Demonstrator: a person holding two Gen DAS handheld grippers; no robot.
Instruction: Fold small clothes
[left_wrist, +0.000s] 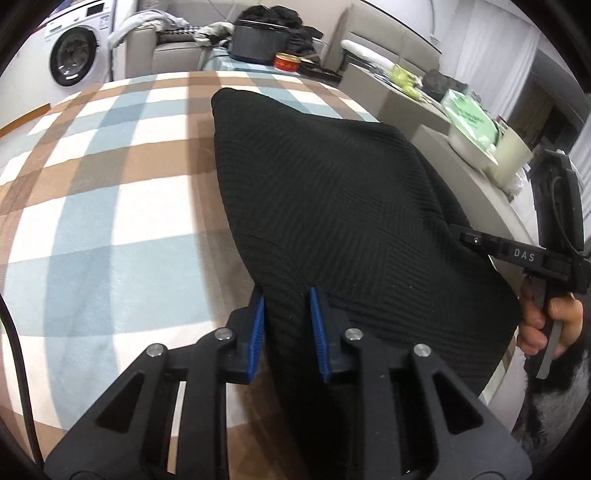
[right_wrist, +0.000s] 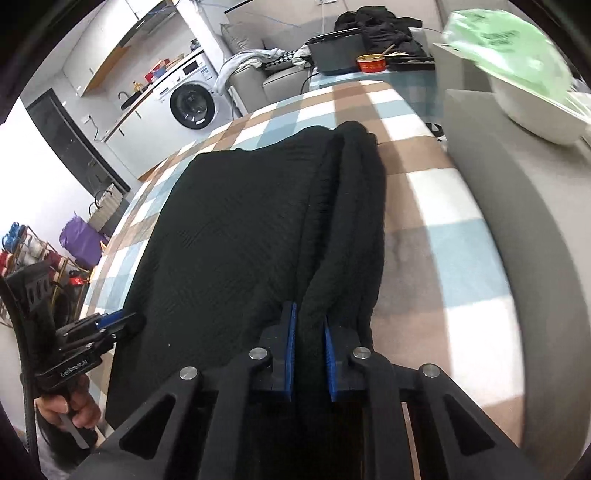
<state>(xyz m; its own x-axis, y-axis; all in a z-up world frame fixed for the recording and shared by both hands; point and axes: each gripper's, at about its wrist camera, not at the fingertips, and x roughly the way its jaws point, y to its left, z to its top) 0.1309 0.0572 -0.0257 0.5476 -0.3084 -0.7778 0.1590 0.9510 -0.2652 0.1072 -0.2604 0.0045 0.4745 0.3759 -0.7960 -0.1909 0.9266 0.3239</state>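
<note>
A black ribbed knit garment (left_wrist: 332, 192) lies on the checked blanket (left_wrist: 110, 184), its near edge lifted. My left gripper (left_wrist: 287, 295) is shut on the garment's near left edge, cloth between its blue pads. My right gripper (right_wrist: 309, 314) is shut on a bunched fold of the same garment (right_wrist: 236, 229) at its near right edge. The right gripper also shows in the left wrist view (left_wrist: 467, 238), pinching the cloth's right side. The left gripper shows in the right wrist view (right_wrist: 122, 321) at the garment's left edge.
A grey ledge (right_wrist: 517, 229) runs along the right side of the blanket (right_wrist: 424, 206) with a white bowl and green bag (right_wrist: 532, 92) on it. A dark pot (left_wrist: 258, 40) and red tin (left_wrist: 286, 61) stand at the far end. A washing machine (left_wrist: 74, 55) stands at the back left.
</note>
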